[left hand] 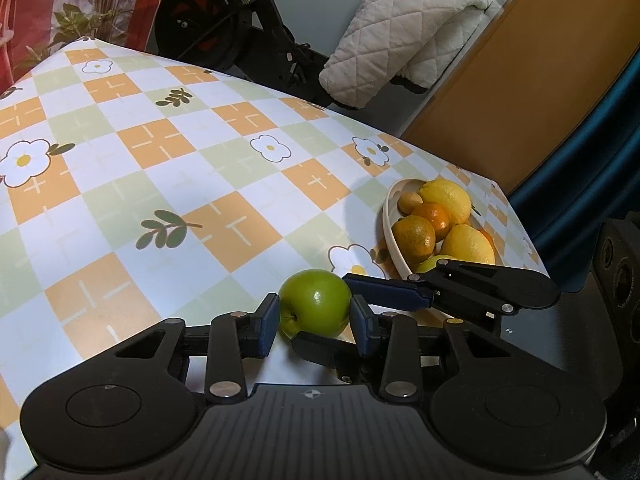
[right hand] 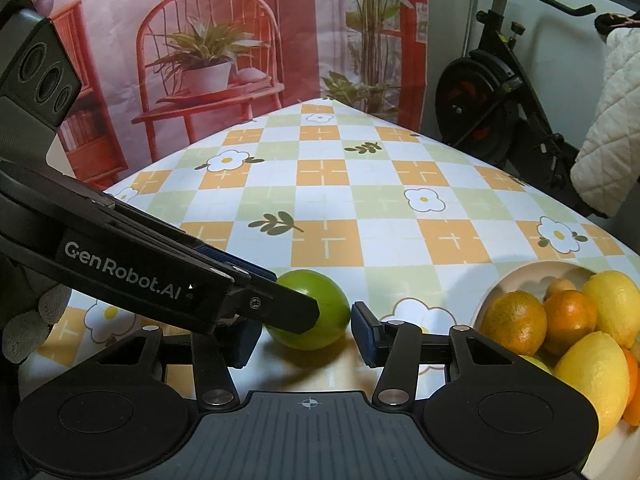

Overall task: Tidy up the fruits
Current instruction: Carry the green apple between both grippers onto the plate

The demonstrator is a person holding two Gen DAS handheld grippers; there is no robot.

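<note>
left gripper [left hand: 315, 316], black with blue pads, is clamped on the round green apple [left hand: 315, 302]: both pads sit flush against its flanks, apple resting on the checked orange, green and white flowered tablecloth [left hand: 160, 184]. seen from the right wrist, the same left gripper [right hand: 296, 312] comes in from the left edge and its near finger crosses the front of the green apple [right hand: 320, 312]

right gripper [right hand: 306, 330] straddles the apple too; its right pad stands just clear of the fruit, the left pad is hidden behind the other tool, so cannot tell whether it presses. in the left view one right finger [left hand: 388, 292] lies just beside the apple's right side

shallow cream oval bowl [left hand: 390, 224] lies to the right of the apple, near it but apart, holding yellow lemons [left hand: 450, 200], mottled oranges [left hand: 414, 234] and a small tan fruit [left hand: 411, 201]. bowl [right hand: 516, 276] again right of the apple in the right view
</note>
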